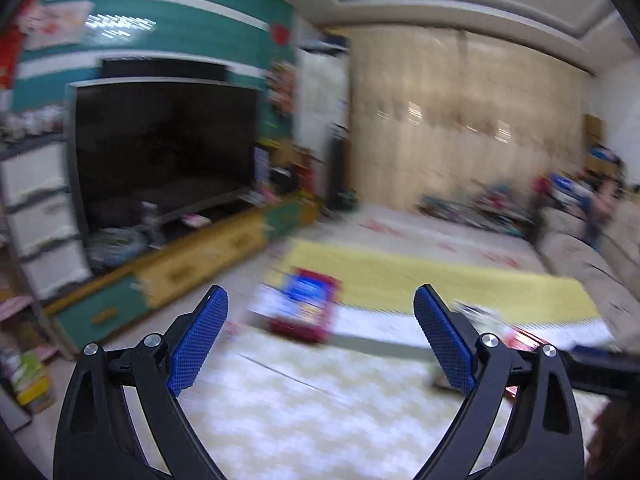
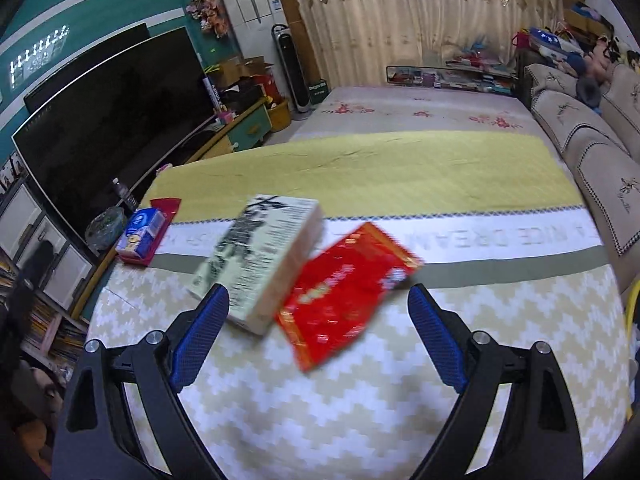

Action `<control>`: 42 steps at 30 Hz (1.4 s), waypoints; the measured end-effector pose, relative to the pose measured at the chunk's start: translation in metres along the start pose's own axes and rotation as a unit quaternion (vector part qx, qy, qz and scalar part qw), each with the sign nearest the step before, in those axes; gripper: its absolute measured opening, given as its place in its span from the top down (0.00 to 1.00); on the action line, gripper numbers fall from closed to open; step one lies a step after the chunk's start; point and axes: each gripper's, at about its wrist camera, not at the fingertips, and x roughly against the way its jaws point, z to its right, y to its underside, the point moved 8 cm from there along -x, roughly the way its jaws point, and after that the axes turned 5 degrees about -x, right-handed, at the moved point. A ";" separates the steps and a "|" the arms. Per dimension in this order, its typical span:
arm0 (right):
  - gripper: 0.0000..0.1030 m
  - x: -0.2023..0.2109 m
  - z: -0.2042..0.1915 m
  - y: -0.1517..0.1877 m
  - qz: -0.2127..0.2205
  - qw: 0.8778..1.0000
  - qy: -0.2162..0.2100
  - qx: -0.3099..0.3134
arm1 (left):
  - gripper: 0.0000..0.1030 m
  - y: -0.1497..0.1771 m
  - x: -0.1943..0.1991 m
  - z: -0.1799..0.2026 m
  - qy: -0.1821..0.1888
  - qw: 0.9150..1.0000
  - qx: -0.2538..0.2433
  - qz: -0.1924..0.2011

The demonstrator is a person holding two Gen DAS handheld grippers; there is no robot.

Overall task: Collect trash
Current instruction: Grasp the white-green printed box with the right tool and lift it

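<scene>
Taking the cream box printed with black ink figures (image 2: 256, 256) as the landmark, the scene runs left to right across a bed covered in a zigzag-patterned cream and white sheet (image 2: 320, 408). Well to the box's left, at the bed's edge, lies a small blue and white packet on a dark red tray-like carton (image 2: 141, 236); beyond that stands a large dark television screen (image 2: 104, 136). The box itself lies flat on the sheet, tilted diagonally. Just to its right, touching or slightly overlapping its lower corner, lies a flat shiny red foil wrapper (image 2: 344, 292).

The right gripper (image 2: 318, 332) hangs above both, its blue-padded jaws spread wide and empty. The left gripper (image 1: 320, 336), seen in a blurred view, also has its jaws spread with nothing between them.
</scene>
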 end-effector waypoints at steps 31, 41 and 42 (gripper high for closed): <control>0.18 -0.095 -0.069 0.015 -0.018 0.991 0.134 0.008 | 0.06 0.017 -0.004 -0.018 0.006 0.998 0.063 -0.023; 0.27 -0.056 -0.063 0.010 0.018 0.996 0.086 0.012 | 0.06 0.019 -0.004 -0.013 0.005 0.998 0.051 -0.027; 0.27 -0.049 -0.064 0.010 0.023 0.996 0.079 0.016 | 0.06 0.019 -0.004 -0.012 0.005 0.998 0.050 -0.027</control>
